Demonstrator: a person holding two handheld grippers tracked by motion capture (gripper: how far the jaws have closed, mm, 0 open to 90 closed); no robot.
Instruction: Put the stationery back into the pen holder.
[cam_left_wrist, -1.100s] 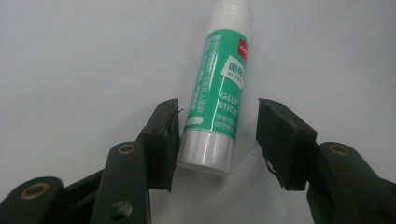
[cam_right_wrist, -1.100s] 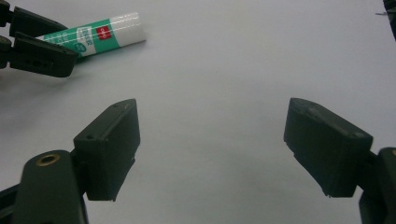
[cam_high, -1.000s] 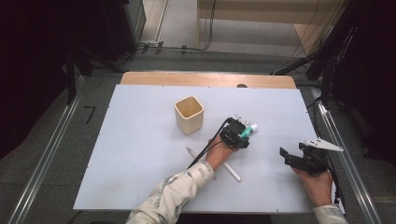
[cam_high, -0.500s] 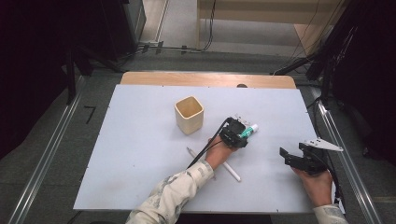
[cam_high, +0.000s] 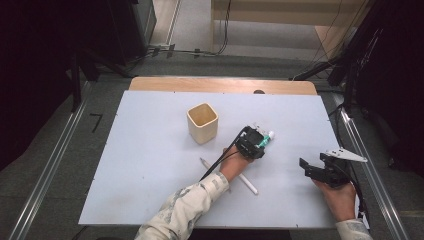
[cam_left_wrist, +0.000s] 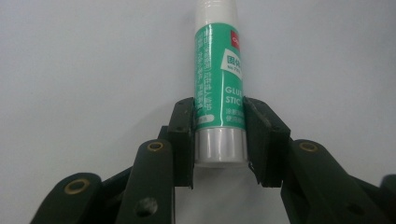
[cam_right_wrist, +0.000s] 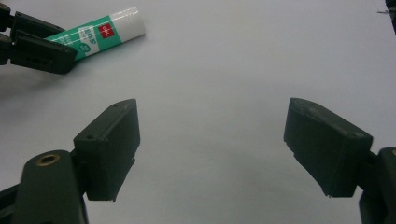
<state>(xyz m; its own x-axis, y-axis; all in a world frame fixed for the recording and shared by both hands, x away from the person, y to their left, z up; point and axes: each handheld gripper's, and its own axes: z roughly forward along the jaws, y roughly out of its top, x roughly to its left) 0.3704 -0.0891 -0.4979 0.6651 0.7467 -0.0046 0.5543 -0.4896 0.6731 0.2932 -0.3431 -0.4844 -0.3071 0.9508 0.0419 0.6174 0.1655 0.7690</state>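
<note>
Glue stick: the glue stick is lying flat on the white table, at about 3 o'clock from the cup and near it.
Left gripper: the left gripper is sitting over the stick's grey base end; its jaws have just been closing in, and the pads are now standing against both sides of the tube with the stick between them.
Grip point: the pads are taking it low, where the green label meets the grey base, while the white cap is pointing away at 12 o'clock in the left gripper view.
Handling: I'm judging it light, stiff and round, a smooth plastic tube that is likely to roll or twist if pinched loosely; a hold nearer mid-body would be balancing it better.
Risk: the cap end is hanging out long, so a quick lift may be tipping it in the pads.
Right gripper: the right gripper is hovering with jaws spread wide and nothing between them, at about 4 o'clock from the stick and well apart.
Pen: a white pen is lying under the left forearm, near 6 o'clock from the stick.
</note>
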